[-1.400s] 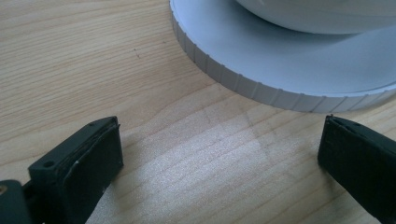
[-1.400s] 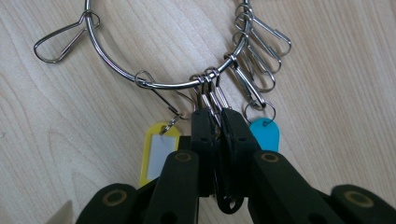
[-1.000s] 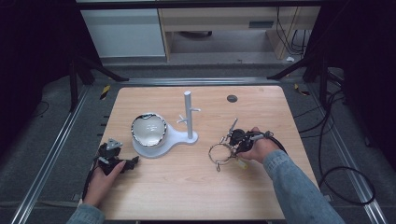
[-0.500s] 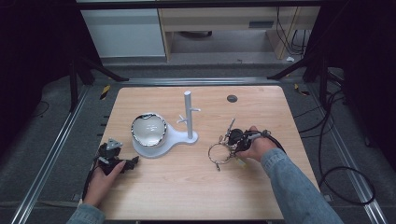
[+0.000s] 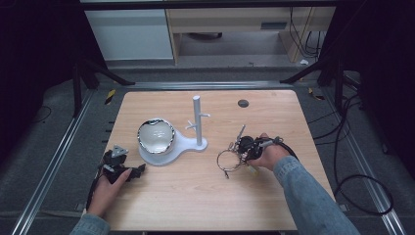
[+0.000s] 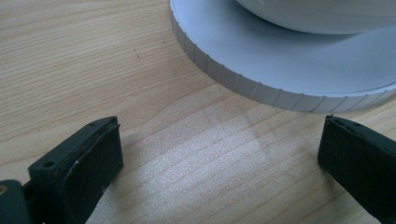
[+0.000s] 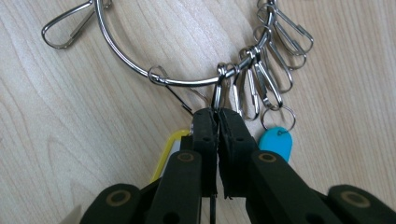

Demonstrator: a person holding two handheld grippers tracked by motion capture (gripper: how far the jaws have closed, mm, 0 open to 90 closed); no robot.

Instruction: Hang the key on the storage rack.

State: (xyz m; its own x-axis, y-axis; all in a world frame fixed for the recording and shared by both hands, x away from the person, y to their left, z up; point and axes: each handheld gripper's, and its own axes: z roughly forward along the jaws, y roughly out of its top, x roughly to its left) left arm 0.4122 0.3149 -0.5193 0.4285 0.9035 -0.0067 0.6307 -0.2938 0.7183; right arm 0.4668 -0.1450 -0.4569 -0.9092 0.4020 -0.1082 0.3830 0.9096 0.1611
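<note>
currently, item by item, left to right.

left gripper: lower left of the high view, resting on the table under a hand; jaws spread wide with nothing between them, bare wood in the gap in its own view. idle.

white stand: centre left, a round base bearing a shiny bowl, with an upright post and side pegs to its right. pegs bare; nothing hung yet.

key ring: right of centre, lying flat on the wood, well apart from the post. in the right gripper view a large wire loop carries several snap clips, a yellow tag and a blue tag.

right gripper: jaws have just been closing; now clenched on one clip at the loop.

progress, judged: pick-up secured; lifting and hanging on the post both remain.
</note>
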